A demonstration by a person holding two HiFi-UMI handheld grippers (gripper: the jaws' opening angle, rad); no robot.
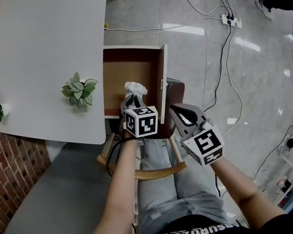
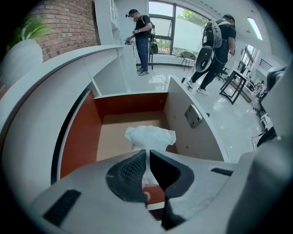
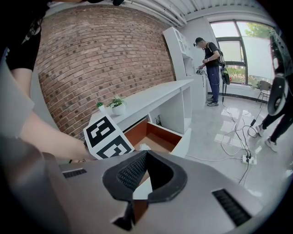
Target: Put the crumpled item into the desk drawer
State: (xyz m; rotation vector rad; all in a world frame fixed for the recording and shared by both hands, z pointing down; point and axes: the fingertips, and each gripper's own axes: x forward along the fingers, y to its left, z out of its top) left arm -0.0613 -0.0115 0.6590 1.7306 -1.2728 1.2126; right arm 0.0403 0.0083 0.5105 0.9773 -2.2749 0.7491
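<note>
- Between the jaws of my left hand-held gripper (image 2: 147, 154) sits the crumpled item (image 2: 151, 136). The jaws are clenched on its lower tail, almost together, so most of it bulges out past the tips.
- Directly beneath and ahead of that hand-held gripper lies the open desk drawer (image 2: 130, 103), with a bare brown floor. I point the gripper steeply down over it so that, by my judgement, letting go would drop the item inside and not on the rim.
- Hanging from the tips, the item is above the drawer floor and clear of both side walls. I cannot tell whether its underside touches the floor.
- Off to the right of my left hand-held gripper, nearer my lap, my right hand-held gripper (image 3: 145, 154) is clenched on nothing, tips meeting. I judge it idle, since the drawer is already open.
- Away to the left, the white worktop (image 1: 43, 47) carries a small potted plant (image 1: 80, 90), well apart from the drop.
- Seen up close, the item is white, thin and wrinkled, like tissue or soft wrap, bunched loosely with many folds. I expect it to be light and squashy.
</note>
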